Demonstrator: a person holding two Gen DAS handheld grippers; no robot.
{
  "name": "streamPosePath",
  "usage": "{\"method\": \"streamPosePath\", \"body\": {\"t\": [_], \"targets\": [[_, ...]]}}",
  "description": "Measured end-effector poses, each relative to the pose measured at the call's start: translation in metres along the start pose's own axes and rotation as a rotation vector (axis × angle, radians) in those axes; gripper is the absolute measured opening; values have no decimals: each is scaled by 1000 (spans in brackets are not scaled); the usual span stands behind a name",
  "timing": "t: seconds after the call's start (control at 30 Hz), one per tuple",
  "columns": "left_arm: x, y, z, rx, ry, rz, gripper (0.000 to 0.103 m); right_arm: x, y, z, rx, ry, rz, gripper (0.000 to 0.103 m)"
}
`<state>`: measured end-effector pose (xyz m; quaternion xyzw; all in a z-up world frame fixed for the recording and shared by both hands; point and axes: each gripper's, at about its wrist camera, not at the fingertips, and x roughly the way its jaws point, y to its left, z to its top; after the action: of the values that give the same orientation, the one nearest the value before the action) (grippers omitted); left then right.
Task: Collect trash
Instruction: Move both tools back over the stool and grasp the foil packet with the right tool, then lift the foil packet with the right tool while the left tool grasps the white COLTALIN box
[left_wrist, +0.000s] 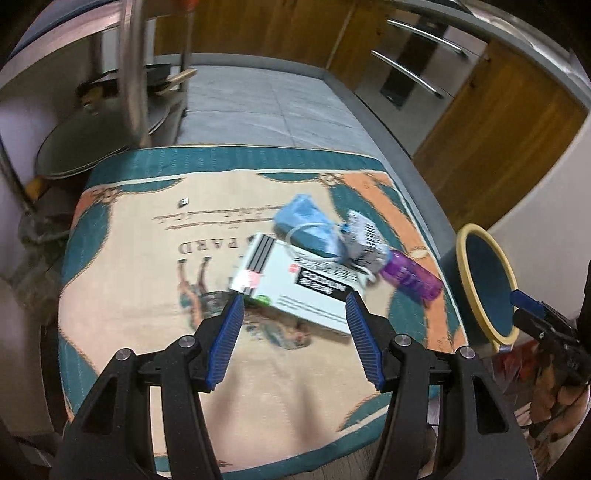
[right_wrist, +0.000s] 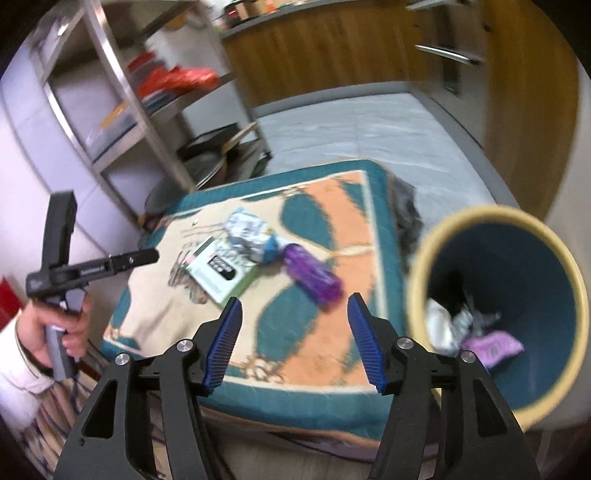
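Kitchen floor cushion (left_wrist: 122, 295) holds a white rigid cardboard box (left_wrist: 295, 291) at 12 o'clock of the wide, empty left gripper (left_wrist: 295, 306); light, stiff, best pinched across its short edges; right gripper (right_wrist: 294, 314) also wide, empty.

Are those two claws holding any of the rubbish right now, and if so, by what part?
Neither. The left claw and right claw both stand open with nothing between their pads. The white box and purple bottle lie untouched on the cushion.
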<state>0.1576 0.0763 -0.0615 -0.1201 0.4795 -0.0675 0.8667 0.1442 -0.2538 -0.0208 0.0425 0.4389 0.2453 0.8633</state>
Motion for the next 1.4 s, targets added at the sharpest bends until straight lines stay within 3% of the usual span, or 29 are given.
{"method": "streamPosePath", "body": {"t": [0.43, 0.73, 0.8, 0.93, 1.23, 1.4], "targets": [[-9, 23, 1, -63, -25, 7, 66, 94, 53, 42, -167, 118, -15, 62], [-5, 15, 2, -1, -22, 40, 67, 153, 68, 58, -229, 179, -81, 61], [-4, 16, 2, -1, -17, 43, 68, 161, 69, 58, -242, 189, -89, 57], [5, 19, -2, -5, 9, 51, 70, 169, 69, 58, -252, 191, -72, 32], [15, 12, -3, 5, 47, 58, 76, 157, 76, 53, -235, 190, 30, 29], [22, 17, -6, -5, 76, 84, 76, 148, 80, 36, -163, 207, 121, 29]]}}
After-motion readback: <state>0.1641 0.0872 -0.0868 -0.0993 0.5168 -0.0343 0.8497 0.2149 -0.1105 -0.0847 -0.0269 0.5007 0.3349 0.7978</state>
